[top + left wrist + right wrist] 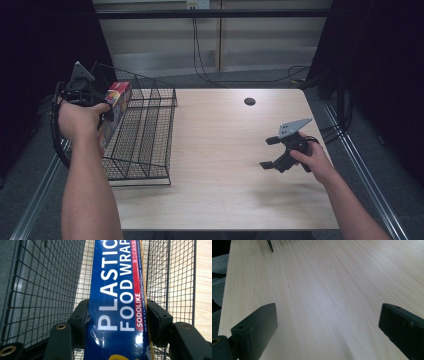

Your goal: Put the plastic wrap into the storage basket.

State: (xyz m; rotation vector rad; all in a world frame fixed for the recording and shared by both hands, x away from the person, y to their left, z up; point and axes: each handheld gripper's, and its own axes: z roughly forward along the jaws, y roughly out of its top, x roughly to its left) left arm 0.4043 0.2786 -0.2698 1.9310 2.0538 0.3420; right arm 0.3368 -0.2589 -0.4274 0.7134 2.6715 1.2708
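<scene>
- High view: at the frame's left, the left tool [107,107] holds a long blue cardboard plastic-wrap box [116,102] over the black wire basket [150,135] on the pale wooden counter [225,165]. The box could catch the mesh if tilted.
- Left gripper view: jaws clamp the box's [117,302] sides at centre frame.
- Right gripper view: the right tool [327,332] gapes wide, empty, above bare counter.

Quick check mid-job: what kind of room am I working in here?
Likely a lab or recording booth, not a kitchen: a bare wooden table with a cable hole, black curtains on both sides, loose cables down the back wall, and metal rails along the table.
</scene>
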